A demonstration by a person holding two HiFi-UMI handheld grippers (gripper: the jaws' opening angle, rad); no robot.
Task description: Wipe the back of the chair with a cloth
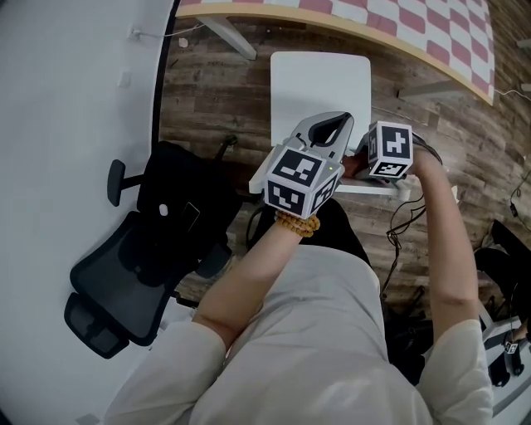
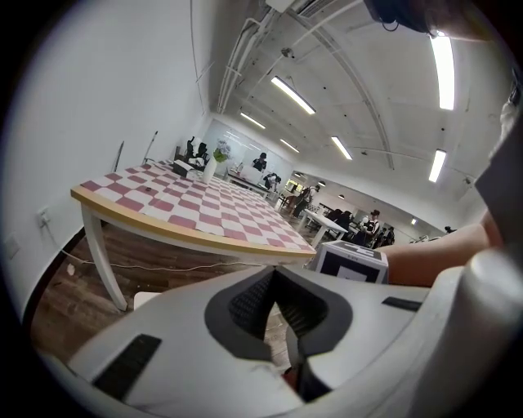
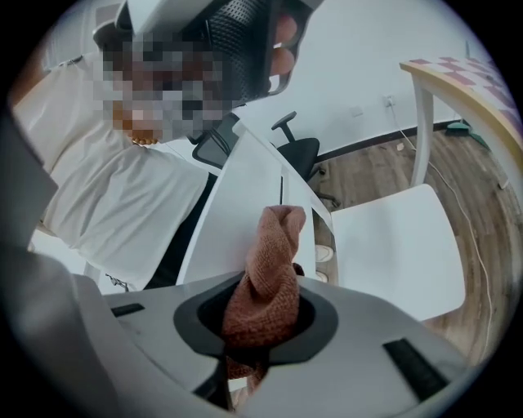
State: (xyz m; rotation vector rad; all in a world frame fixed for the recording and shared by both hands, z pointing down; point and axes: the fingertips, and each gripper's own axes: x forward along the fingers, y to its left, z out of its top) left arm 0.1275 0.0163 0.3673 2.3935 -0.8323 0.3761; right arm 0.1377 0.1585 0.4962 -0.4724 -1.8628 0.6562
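While the right gripper pinches a brown knitted cloth beside the white plastic chair's back, wiping seems barely begun. The left gripper's jaws are closed, empty.

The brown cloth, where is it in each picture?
Right gripper view: cloth low in the centre, clamped in the right gripper.
Head view: a small brown bit near the centre, beside that gripper.
Left gripper view: not clearly in it.
Shared landmark: the checked table.
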